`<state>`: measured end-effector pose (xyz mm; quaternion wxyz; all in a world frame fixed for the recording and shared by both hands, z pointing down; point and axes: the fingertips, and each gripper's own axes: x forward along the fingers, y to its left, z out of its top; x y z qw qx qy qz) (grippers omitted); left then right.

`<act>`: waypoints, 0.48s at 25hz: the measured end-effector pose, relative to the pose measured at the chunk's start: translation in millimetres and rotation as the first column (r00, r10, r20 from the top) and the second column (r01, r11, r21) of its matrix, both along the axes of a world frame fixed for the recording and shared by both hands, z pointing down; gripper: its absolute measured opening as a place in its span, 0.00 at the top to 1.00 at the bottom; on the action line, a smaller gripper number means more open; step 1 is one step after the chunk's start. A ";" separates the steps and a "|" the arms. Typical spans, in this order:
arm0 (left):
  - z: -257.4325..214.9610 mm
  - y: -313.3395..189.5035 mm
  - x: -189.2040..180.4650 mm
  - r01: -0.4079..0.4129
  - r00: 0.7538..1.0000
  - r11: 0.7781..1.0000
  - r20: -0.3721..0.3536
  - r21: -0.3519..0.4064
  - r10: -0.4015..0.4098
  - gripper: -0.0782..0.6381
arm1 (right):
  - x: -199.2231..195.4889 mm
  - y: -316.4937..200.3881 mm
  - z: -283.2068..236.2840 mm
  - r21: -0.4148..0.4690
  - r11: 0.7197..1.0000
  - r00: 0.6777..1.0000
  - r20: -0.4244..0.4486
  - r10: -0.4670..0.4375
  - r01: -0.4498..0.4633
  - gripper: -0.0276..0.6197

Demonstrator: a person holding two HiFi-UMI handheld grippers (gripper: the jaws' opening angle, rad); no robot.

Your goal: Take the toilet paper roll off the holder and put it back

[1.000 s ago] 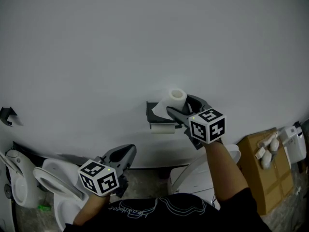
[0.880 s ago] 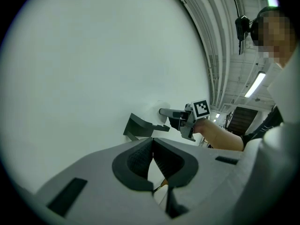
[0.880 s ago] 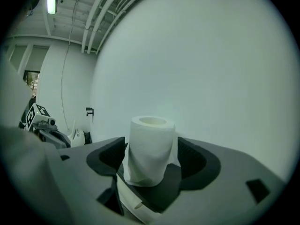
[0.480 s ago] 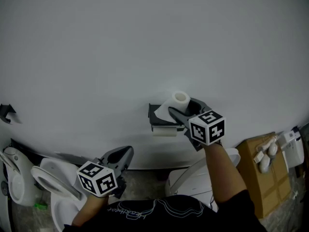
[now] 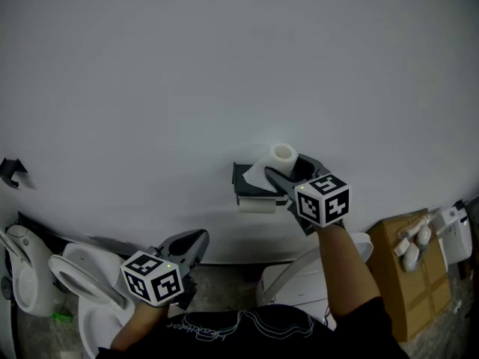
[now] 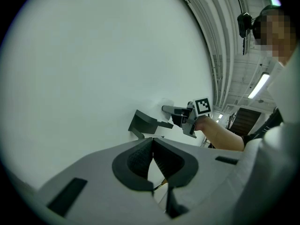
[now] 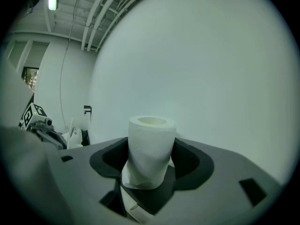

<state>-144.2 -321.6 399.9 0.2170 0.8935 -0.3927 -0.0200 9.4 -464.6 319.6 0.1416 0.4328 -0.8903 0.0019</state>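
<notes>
A white toilet paper roll [image 5: 284,155] stands upright between the jaws of my right gripper [image 5: 288,167], just right of the dark wall holder [image 5: 244,185]. In the right gripper view the pads pinch the roll [image 7: 149,149] at its waist, and a loose tail of paper hangs below it. The right gripper is shut on it. My left gripper [image 5: 194,243] hangs low at the left, far from the holder. Its pads [image 6: 140,156] meet with nothing between them. From the left gripper view the holder [image 6: 143,124] and the right gripper [image 6: 183,116] show against the wall.
A plain white wall fills most of the view. A white toilet [image 5: 78,279] stands at the lower left and another [image 5: 310,268] under my right arm. A cardboard box [image 5: 408,264] with white items on it sits at the right. A small black hook [image 5: 10,172] is on the wall at far left.
The right jaws have drawn in onto the roll. The roll stays beside the holder. The left gripper has hardly moved.
</notes>
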 end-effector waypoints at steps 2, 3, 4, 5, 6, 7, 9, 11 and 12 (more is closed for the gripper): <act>-0.7 1.1 -0.3 0.004 1.000 1.000 0.002 -0.001 -0.004 0.88 | 2.0 0.4 -2.7 0.014 1.000 1.000 -0.010 0.008 -0.008 0.52; -1.0 2.2 -0.4 0.006 1.000 1.000 0.005 -0.001 -0.006 0.88 | 2.3 1.1 -4.4 0.018 1.000 1.000 -0.010 0.010 -0.009 0.52; -1.3 3.3 -0.6 0.008 1.000 1.000 0.007 -0.001 -0.008 0.88 | 2.1 1.9 -6.1 0.022 1.000 1.000 -0.009 0.009 -0.009 0.52; -1.4 4.3 -0.8 0.009 1.000 1.000 0.009 -0.001 -0.009 0.88 | 1.8 2.5 -7.8 0.025 1.000 1.000 -0.006 0.008 -0.007 0.52; -1.6 5.1 -0.9 0.011 1.000 1.000 0.010 -0.001 -0.011 0.88 | 1.9 3.0 -9.6 0.028 1.000 1.000 -0.005 0.007 -0.007 0.52; -1.9 5.9 -0.9 0.012 1.000 1.000 0.012 -0.001 -0.012 0.88 | 2.7 3.6 -11.7 0.033 0.999 1.000 -0.003 0.009 -0.009 0.52; -2.9 8.2 -0.3 0.016 1.000 1.000 0.015 0.000 -0.016 0.88 | 6.1 5.6 -17.7 0.044 0.999 1.000 0.006 0.015 -0.015 0.52; -3.9 10.9 0.9 0.019 1.000 1.000 0.020 0.001 -0.019 0.88 | 10.3 8.9 -25.5 0.058 0.998 1.000 0.021 0.019 -0.020 0.52; -4.0 12.4 1.7 0.021 1.000 1.000 0.022 0.000 -0.021 0.88 | 11.9 11.1 -29.5 0.066 0.998 0.999 0.030 0.018 -0.020 0.52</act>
